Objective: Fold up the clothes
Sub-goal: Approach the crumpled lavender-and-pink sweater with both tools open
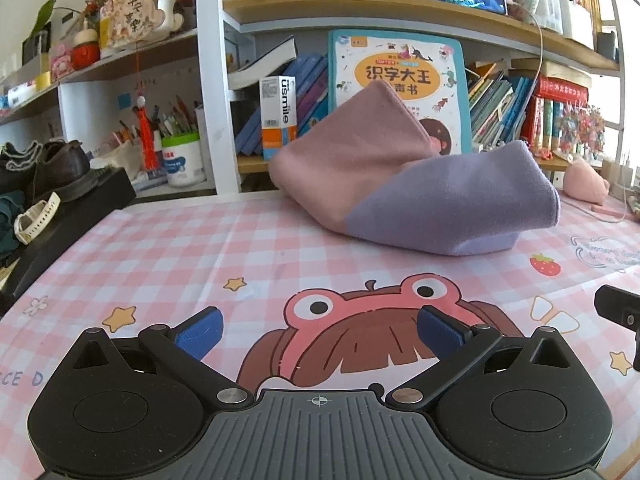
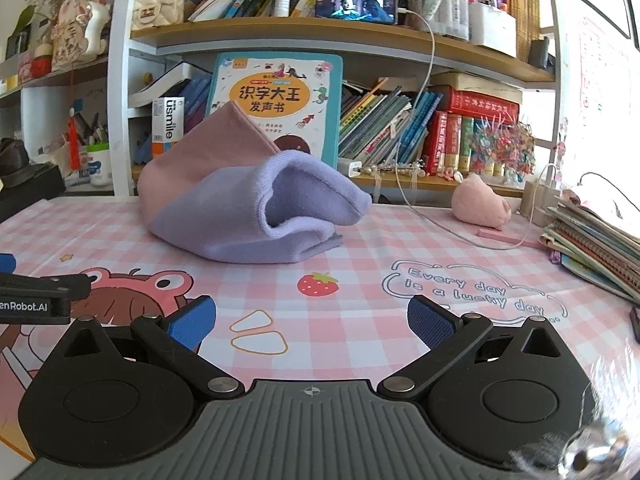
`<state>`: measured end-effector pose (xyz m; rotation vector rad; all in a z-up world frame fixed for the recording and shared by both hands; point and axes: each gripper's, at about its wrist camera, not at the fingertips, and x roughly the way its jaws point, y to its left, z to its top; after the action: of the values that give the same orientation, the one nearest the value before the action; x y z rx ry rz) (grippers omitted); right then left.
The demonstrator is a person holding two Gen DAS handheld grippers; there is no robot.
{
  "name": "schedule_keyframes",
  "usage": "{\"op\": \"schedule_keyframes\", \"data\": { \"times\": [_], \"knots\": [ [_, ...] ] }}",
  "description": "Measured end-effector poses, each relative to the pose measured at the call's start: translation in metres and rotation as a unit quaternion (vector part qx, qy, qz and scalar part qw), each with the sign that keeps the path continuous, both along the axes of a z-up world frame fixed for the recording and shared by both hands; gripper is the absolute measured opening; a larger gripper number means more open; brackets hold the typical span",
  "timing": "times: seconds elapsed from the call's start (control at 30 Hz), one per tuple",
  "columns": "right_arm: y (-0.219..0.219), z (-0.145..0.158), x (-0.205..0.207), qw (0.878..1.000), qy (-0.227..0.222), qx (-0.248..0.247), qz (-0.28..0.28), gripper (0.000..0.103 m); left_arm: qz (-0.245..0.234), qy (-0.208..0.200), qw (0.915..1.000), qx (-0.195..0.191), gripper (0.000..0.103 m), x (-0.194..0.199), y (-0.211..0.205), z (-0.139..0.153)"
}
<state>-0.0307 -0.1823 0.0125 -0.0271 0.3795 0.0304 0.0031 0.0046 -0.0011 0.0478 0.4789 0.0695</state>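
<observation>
A pink and lilac garment (image 1: 400,184) lies in a loose folded heap at the far side of the pink checked table mat (image 1: 160,256), leaning against a children's book. It also shows in the right wrist view (image 2: 248,200), with its lilac part bunched in front. My left gripper (image 1: 320,332) is open and empty, low over the mat, well short of the garment. My right gripper (image 2: 310,320) is open and empty, also short of the garment. The left gripper's side shows at the left edge of the right wrist view (image 2: 40,296).
Bookshelves (image 2: 360,40) crowded with books stand right behind the table. A pink plush toy (image 2: 480,204), a charging cable (image 2: 408,192) and a stack of notebooks (image 2: 592,240) lie at the right. A black box with shoes (image 1: 60,184) stands at the left.
</observation>
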Motion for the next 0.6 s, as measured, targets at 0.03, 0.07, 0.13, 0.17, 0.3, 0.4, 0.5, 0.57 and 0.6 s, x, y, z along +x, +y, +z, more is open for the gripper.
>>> {"op": "schedule_keyframes", "data": {
  "times": [0.03,0.07,0.13,0.17,0.3,0.4,0.5,0.57,0.6],
  "knots": [
    [-0.001,0.000,0.000,1.000,-0.001,0.001,-0.001,0.103,-0.001,-0.004,1.0000,0.001,0.103,-0.001,0.000,0.000],
    [-0.001,0.000,-0.001,1.000,-0.002,0.002,-0.001,0.103,-0.004,-0.008,1.0000,0.001,0.103,-0.003,-0.001,0.001],
    [0.000,0.000,-0.001,1.000,-0.002,0.000,0.000,0.103,-0.012,-0.016,0.9998,0.002,0.103,-0.005,-0.002,0.003],
    [0.001,0.000,-0.001,1.000,-0.002,-0.001,0.002,0.103,-0.014,-0.019,0.9997,0.003,0.103,-0.006,-0.002,0.003],
    [0.003,0.000,-0.002,1.000,-0.006,-0.007,0.004,0.103,-0.024,-0.023,0.9994,0.011,0.103,-0.006,-0.005,0.004],
    [0.003,0.001,-0.004,1.000,-0.011,-0.007,0.000,0.103,-0.026,-0.021,0.9992,0.021,0.103,-0.005,-0.010,0.004],
    [0.002,0.002,-0.004,1.000,-0.011,-0.005,-0.003,0.103,-0.019,-0.027,0.9991,0.027,0.103,-0.007,-0.010,0.003],
    [0.001,0.002,-0.003,1.000,-0.008,-0.002,-0.004,0.103,-0.012,-0.033,0.9990,0.028,0.103,-0.009,-0.010,0.004],
    [0.001,0.002,-0.002,1.000,-0.005,0.000,-0.002,0.103,-0.009,-0.036,0.9989,0.028,0.103,-0.010,-0.010,0.004]
  ]
}}
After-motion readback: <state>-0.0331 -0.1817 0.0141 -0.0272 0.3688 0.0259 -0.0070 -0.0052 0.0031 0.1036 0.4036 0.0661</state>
